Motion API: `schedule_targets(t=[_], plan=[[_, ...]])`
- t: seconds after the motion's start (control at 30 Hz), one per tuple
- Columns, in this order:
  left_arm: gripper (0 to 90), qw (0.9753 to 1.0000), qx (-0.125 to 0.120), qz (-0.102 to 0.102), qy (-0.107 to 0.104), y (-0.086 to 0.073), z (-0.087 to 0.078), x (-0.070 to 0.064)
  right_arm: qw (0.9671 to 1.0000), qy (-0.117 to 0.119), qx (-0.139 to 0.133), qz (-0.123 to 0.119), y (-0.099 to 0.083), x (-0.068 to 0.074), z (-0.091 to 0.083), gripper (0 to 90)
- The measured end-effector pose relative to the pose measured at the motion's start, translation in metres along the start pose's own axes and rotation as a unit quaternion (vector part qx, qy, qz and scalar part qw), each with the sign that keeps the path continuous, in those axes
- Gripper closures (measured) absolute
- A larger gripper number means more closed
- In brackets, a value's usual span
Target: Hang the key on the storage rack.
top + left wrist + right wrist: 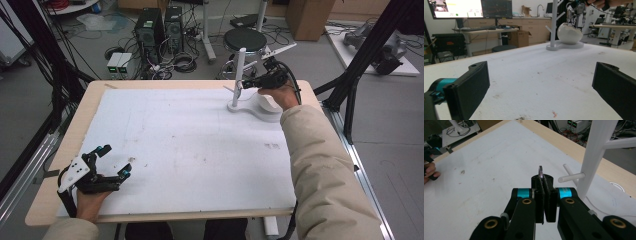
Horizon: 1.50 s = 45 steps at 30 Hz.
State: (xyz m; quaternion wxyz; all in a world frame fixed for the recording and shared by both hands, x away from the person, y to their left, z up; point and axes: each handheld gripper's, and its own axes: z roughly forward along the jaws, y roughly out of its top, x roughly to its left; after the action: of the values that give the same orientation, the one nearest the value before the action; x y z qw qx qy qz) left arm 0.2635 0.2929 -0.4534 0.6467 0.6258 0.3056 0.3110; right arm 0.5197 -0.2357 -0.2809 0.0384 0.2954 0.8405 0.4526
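Note:
A white peg stand (pixel 239 75) rises from a flat white base (pixel 248 107) at the table's far right, with a white egg-shaped bowl (pixel 569 33) on that base. My right gripper (pixel 545 182) is shut on a thin metal ring (pixel 540 172), held just left of a low peg (pixel 571 176) on the stand's pole (pixel 596 152). In the left gripper view, metal chain links (pixel 574 17) dangle from the right gripper over the bowl. My left gripper (pixel 114 160) rests open at the near left with nothing between its jaws (pixel 541 82).
A white sheet (pixel 190 150) covers most of the wooden table (pixel 85 107), with a few small specks on it. A black stool (pixel 245 39), computer towers (pixel 150 27) and cables stand on the floor beyond the far edge. Black frame posts (pixel 360 65) flank the right side.

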Motion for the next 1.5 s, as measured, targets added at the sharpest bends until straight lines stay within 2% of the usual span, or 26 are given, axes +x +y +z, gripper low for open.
schedule_targets(t=[0.13, 0.3, 0.43, 0.47, 0.67, 1.13, 1.33, 1.5], plan=[[1.7, 1.0, 0.007, 0.003, 0.0, 0.0, 0.0, 0.0, 0.9999, -0.005, -0.001, 0.01, -0.001, -0.003, 0.003, 89.0], [1.7, 1.0, 0.003, 0.001, 0.0, 0.0, 0.001, 0.0, 0.9999, -0.009, 0.001, 0.009, -0.002, -0.007, 0.007, 88.9], [1.7, 1.0, 0.004, 0.001, 0.0, 0.0, 0.001, 0.0, 0.9998, -0.011, -0.004, 0.018, -0.003, -0.01, 0.008, 88.9], [1.7, 1.0, 0.004, 0.001, -0.001, 0.0, 0.001, 0.0, 0.9998, -0.013, -0.008, 0.011, -0.004, -0.013, 0.008, 88.9], [1.7, 1.0, 0.002, -0.001, 0.0, 0.0, 0.0, 0.0, 0.9997, -0.013, -0.006, 0.019, -0.006, -0.018, 0.009, 88.9], [1.7, 1.0, -0.001, -0.001, 0.001, 0.0, 0.0, 0.0, 0.9995, -0.025, -0.007, 0.018, -0.009, -0.028, 0.02, 88.8], [1.7, 1.0, 0.0, -0.001, 0.001, 0.0, 0.0, 0.0, 0.9992, -0.029, -0.004, 0.028, -0.011, -0.031, 0.023, 88.7], [1.7, 1.0, 0.0, -0.002, 0.001, 0.0, 0.0, 0.0, 0.9991, -0.035, -0.008, 0.021, -0.011, -0.035, 0.026, 88.3]])
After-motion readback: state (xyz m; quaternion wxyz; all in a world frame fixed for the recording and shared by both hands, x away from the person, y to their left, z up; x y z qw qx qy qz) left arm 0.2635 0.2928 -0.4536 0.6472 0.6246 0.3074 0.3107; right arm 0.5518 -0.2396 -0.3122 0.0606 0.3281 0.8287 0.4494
